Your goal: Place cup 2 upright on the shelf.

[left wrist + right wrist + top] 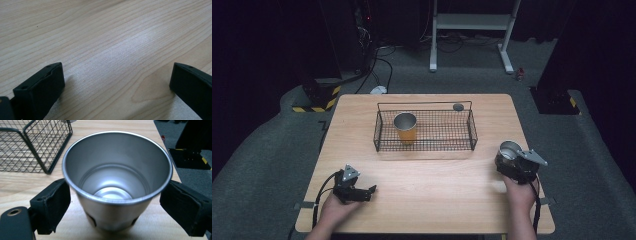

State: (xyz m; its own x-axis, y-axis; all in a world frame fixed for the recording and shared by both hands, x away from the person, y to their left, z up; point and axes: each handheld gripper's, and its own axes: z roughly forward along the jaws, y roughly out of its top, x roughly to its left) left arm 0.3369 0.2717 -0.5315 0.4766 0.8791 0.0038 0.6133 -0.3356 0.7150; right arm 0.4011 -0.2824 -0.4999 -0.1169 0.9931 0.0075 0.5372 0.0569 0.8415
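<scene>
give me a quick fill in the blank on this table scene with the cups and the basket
1. The orange cup stands inside the wire ____.
2. The steel cup sits between the jaws of the ____ gripper.
3. The left gripper has nothing between its jaws, which stand ____ over the table.
4. The steel cup stands ____ the basket.

Missing words: basket; right; open; outside

We see open tabletop (432,190) between the left gripper (371,190) and the right gripper (507,162). The wire basket (424,145) stands across the middle, an orange cup (405,129) upright inside its left part.
</scene>
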